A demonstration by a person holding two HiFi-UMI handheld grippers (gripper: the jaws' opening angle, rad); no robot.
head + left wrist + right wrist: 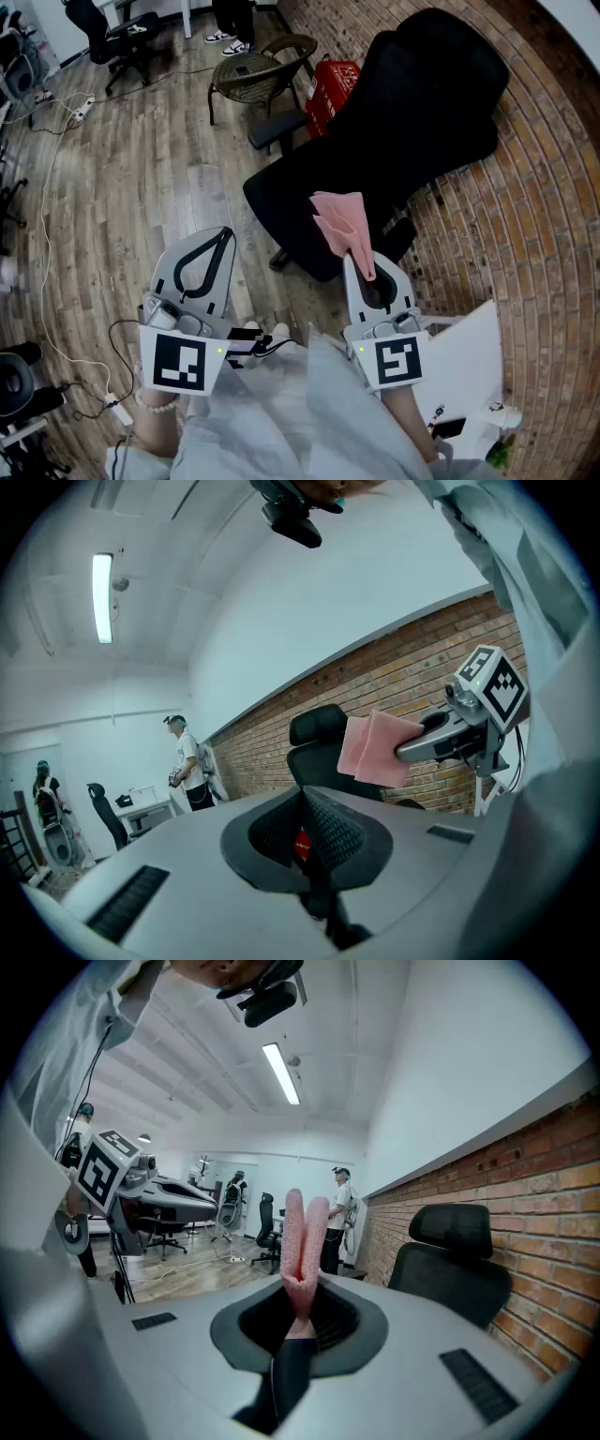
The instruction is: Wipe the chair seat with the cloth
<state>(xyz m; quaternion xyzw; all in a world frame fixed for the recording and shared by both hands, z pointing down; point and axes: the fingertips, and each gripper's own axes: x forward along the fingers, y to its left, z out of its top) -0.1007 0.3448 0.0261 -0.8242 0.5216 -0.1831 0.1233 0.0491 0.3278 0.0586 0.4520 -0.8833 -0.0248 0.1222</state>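
Note:
A black office chair stands by the brick wall, its seat (295, 202) in front of me and its backrest (436, 98) leaning away to the right. My right gripper (363, 264) is shut on a folded pink cloth (340, 225), which it holds up in the air over the seat's near right edge. In the right gripper view the cloth (302, 1237) sticks up from between the shut jaws. My left gripper (224, 234) hovers over the wooden floor left of the chair, shut with nothing in it. The left gripper view shows the cloth (375, 747) and the chair's headrest (319, 726).
A wicker chair (262, 70) and a red crate (330, 89) stand behind the black chair. The brick wall (544, 216) runs along the right. A white board (473, 352) lies at the lower right. Cables (47, 234) trail over the floor on the left. People stand far off.

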